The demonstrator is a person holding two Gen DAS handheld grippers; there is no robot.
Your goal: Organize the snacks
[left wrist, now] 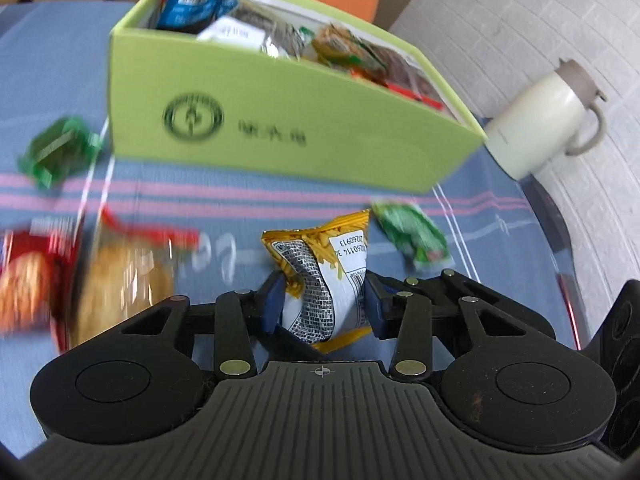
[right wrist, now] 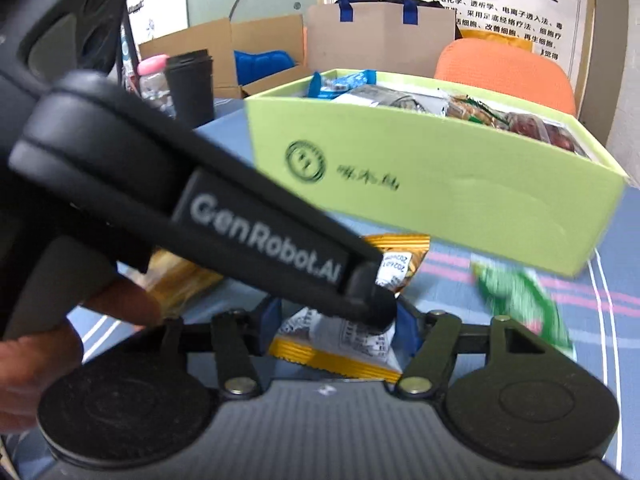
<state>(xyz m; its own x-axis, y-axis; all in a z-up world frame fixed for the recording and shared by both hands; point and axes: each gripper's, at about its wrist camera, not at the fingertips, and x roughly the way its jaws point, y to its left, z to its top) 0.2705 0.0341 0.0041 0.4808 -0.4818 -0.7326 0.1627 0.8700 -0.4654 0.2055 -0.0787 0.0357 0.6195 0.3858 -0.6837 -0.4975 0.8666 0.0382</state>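
yellow crinkled foil snack packet with a white printed label (left wrist: 326,280) clamped between the blue-padded fingers of the left gripper (left wrist: 322,308), held up off the blue striped cloth surface (left wrist: 240,216) and just in front of the lime-green cardboard box (left wrist: 280,128). same packet (right wrist: 344,344) seen in the right wrist view, pinched between the blue fingers of the right gripper (right wrist: 336,330) too, so gripped from both sides at once. black left gripper body marked "genrobot.ai" (right wrist: 200,208) crossing that view diagonally, tip touching the packet, with a bare hand (right wrist: 60,332) at the lower left edge.

box piled with wrapped snacks: blue packet (left wrist: 196,0) at the far corner, grey and brown ones beside it. loose on the cloth, well apart from the box: green wrapper (left wrist: 56,152) to the left, another green wrapper (left wrist: 412,236) just right of the held packet, red packet (left wrist: 28,276) and tan bagged snack (left wrist: 124,280) at lower left, blurred, possibly biscuits. cream insulated jug with a grey lid (left wrist: 548,120) standing near the box's right corner. orange chair back (right wrist: 504,72) behind the box; black cup (right wrist: 190,84) and brown paper bag with blue handles (right wrist: 380,40) farther back.
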